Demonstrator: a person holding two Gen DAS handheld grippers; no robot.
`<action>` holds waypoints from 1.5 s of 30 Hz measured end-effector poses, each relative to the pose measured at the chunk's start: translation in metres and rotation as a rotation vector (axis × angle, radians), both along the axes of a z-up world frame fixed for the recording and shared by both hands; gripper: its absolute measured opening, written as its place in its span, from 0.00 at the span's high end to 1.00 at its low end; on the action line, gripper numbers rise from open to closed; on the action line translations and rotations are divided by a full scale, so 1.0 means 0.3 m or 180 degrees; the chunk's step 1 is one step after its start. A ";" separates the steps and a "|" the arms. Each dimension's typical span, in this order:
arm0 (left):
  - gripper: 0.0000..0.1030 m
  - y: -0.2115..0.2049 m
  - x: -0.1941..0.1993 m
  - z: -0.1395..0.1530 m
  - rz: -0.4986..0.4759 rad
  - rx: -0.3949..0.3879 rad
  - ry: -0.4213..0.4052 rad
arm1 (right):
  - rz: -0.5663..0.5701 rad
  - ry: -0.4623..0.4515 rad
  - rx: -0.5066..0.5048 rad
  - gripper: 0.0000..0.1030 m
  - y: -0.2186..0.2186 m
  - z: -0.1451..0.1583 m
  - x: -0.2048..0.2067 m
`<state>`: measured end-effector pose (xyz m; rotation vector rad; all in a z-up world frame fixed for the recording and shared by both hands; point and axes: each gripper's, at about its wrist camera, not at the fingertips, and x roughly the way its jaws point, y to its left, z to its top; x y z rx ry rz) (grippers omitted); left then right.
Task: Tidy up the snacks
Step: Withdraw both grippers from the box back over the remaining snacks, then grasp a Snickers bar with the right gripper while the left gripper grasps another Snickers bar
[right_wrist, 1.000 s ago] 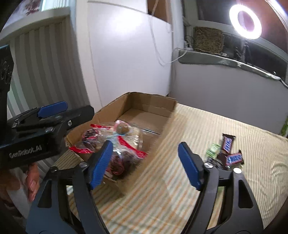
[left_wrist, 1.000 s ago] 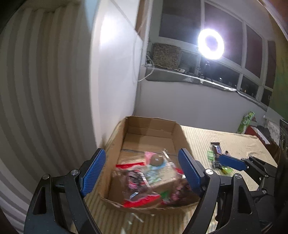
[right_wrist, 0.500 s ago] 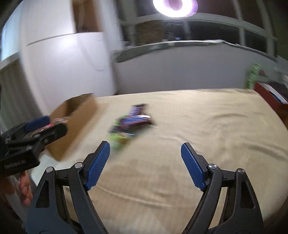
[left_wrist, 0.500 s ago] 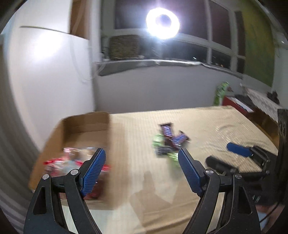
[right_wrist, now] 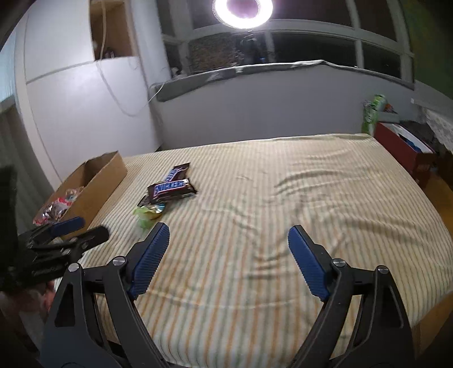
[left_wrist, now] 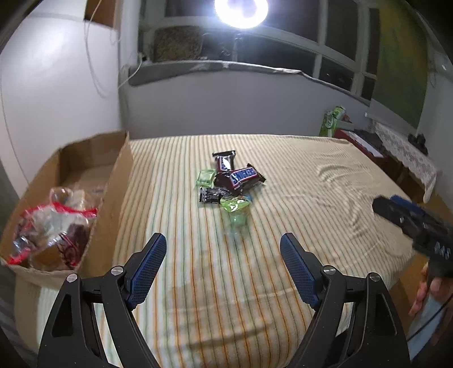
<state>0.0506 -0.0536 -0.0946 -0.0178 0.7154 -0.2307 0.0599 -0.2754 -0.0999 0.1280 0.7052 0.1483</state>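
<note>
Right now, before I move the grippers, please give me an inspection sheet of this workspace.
Surface: striped cloth, wrinkled at right.
Job's things: Snickers bar on a small pile with green wrappers; cardboard box at left holds bagged snacks.
Clutter: green packet, red box beyond the cloth.
Grippers: left gripper and right gripper open, empty.
Cables: white cable on the wall.
Surroundings: ring light, dark windows.
</note>
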 end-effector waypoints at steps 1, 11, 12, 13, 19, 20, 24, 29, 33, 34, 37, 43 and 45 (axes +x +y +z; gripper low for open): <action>0.20 0.005 0.025 -0.008 0.0063 -0.0079 0.0064 | 0.0051 0.0024 -0.0033 0.14 0.014 -0.002 0.021; 0.20 0.019 0.352 0.045 0.0295 -0.0438 0.0387 | 0.0575 0.0469 0.0098 0.11 0.142 -0.110 0.299; 0.20 0.022 0.387 0.053 0.0312 -0.0427 0.0404 | 0.0619 0.0509 0.0119 0.11 0.159 -0.123 0.325; 0.20 0.019 0.440 0.060 0.0312 -0.0377 0.0459 | 0.0665 0.0548 0.0132 0.11 0.177 -0.134 0.350; 0.20 -0.011 0.626 0.045 0.0275 -0.0041 0.0685 | 0.0889 0.0687 0.0107 0.11 0.279 -0.170 0.473; 0.20 -0.024 0.657 0.035 0.0237 0.0005 0.0747 | 0.0911 0.0721 0.0122 0.11 0.287 -0.175 0.489; 0.20 -0.092 0.727 -0.014 -0.0001 0.0196 0.1009 | 0.0901 0.0845 0.0066 0.11 0.296 -0.208 0.539; 0.22 -0.135 0.768 -0.115 -0.0160 0.0220 0.1358 | 0.0998 0.0870 0.0215 0.11 0.273 -0.230 0.556; 0.37 -0.163 0.743 -0.126 -0.0187 0.0360 0.1211 | 0.1018 0.0843 0.0153 0.42 0.263 -0.227 0.552; 0.43 -0.172 0.740 -0.121 -0.0193 0.0397 0.1158 | 0.1029 0.0838 0.0161 0.43 0.261 -0.226 0.548; 0.66 -0.193 0.710 -0.118 -0.0253 0.0461 0.1031 | 0.1025 0.0808 0.0156 0.46 0.250 -0.230 0.527; 0.75 -0.182 0.709 -0.117 -0.0245 0.0427 0.0905 | 0.0889 0.0728 0.0191 0.48 0.227 -0.209 0.481; 0.75 -0.166 0.710 -0.108 -0.0219 0.0359 0.0900 | 0.0818 0.0693 0.0221 0.48 0.201 -0.199 0.460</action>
